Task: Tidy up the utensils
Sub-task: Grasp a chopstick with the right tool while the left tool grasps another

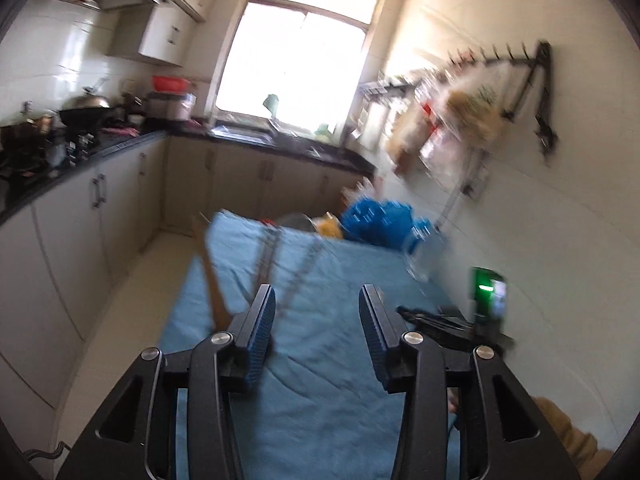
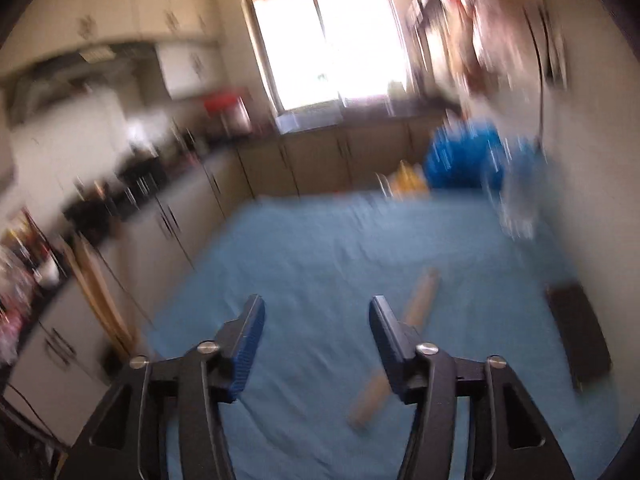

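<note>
The desk [image 1: 320, 380] is covered by a blue cloth [image 2: 320, 248], taken here as the reference surface.

Left tongs [image 1: 317, 316]: jaws apart, nothing between them, positioned above the near part of the cloth. Beyond them, a wooden utensil [image 1: 210, 264] lies along the cloth's left edge, and two blurred metal utensils [image 1: 268, 256] lie lengthwise on the cloth toward its far end. At the far end of the cloth sit a blue bag [image 1: 380, 220] and a yellow item [image 1: 330, 228]. A clear glass [image 1: 420, 252] stands on the cloth's right side, near the wall. A black object with a green light [image 1: 486, 292] stands at the right edge.

Right tongs [image 2: 318, 322]: jaws apart, nothing clamped. A wooden-handled utensil [image 2: 418, 300] lies flat on the cloth, running diagonally behind the right jaw; contact cannot be determined because of blur. A dark flat object [image 2: 580, 340] rests at the cloth's right edge.
</note>
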A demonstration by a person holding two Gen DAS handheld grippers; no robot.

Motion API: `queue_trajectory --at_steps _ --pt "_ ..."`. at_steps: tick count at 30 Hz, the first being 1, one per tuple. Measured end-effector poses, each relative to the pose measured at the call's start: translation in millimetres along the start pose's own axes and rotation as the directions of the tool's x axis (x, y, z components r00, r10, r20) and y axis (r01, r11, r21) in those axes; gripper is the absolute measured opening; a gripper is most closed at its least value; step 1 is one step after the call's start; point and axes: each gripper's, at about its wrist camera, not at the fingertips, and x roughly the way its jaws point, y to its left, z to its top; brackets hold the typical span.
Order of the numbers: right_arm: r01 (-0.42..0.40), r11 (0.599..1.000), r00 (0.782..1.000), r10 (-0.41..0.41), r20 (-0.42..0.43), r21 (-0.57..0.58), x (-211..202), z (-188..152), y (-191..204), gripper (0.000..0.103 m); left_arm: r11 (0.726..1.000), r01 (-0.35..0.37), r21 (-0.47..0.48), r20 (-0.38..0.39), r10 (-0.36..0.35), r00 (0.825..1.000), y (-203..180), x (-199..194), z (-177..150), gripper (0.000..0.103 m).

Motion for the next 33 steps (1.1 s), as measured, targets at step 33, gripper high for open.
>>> queue_trajectory --at_steps 33 --pt "0.243 0.969 0.923 -0.218 -0.318 0.043 73 -46 -105 0.008 0.999 0.039 0.006 -0.431 -0.033 0.902 -62 175 -103 0.042"
